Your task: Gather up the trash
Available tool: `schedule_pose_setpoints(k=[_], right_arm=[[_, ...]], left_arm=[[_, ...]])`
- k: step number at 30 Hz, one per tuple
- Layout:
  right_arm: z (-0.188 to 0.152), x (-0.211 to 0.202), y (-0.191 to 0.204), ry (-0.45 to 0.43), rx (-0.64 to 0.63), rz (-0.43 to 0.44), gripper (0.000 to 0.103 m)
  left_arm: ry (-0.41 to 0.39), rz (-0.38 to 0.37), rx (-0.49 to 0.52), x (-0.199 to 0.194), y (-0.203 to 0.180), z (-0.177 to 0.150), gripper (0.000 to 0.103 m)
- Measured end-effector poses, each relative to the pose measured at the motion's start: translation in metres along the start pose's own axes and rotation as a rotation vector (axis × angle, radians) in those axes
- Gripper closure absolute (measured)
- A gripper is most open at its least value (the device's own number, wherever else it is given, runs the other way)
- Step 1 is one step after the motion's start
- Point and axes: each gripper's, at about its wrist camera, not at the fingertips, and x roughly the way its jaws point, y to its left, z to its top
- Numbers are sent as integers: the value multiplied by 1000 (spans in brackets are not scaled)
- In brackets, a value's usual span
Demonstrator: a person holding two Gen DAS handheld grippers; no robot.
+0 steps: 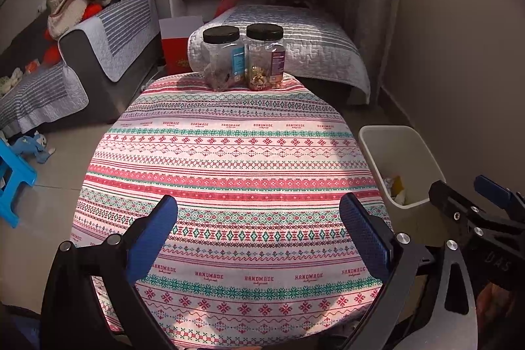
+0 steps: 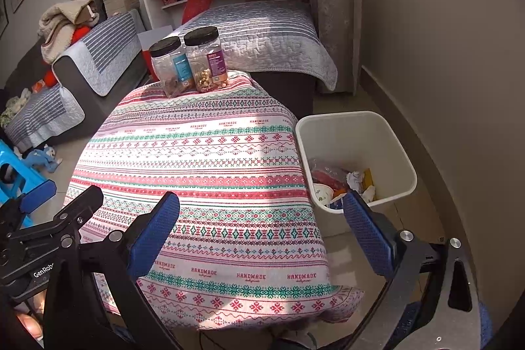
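A white bin [image 2: 390,133] stands on the floor right of the table and holds crumpled paper [image 2: 356,178], a paper cup and coloured wrappers. It also shows in the left wrist view [image 1: 377,136]. My left gripper [image 1: 259,218] is open and empty above the near part of the patterned tablecloth [image 1: 229,159]. My right gripper [image 2: 262,215] is open and empty over the table's near right edge, its right fingertip [image 2: 356,212] in front of the bin. Each gripper also shows in the other's view, the right one [image 1: 475,195] and the left one [image 2: 65,195].
Two clear jars with black lids [image 1: 224,54] [image 1: 265,53] stand at the table's far edge. A bed [image 1: 288,35] lies behind, a sofa [image 1: 108,45] to the left. A blue stool [image 1: 13,182] and a blue toy [image 1: 34,145] are on the floor at left. A wall [image 2: 443,38] runs along the right.
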Motion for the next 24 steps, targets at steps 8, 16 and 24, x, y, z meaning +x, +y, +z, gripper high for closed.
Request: schedule_pose_setpoints(k=[8,16,24], right_arm=[[0,1,-1,2,-4,-1,7],[-1,1,1,0,-12,-3,7],[-1,1,1,1,-10,-3,7]], left_arm=[[1,-9,1,0,-2,0,7],[4,-13,0,0,-2,0,7],[14,-19,-1,3,-4,0,7]])
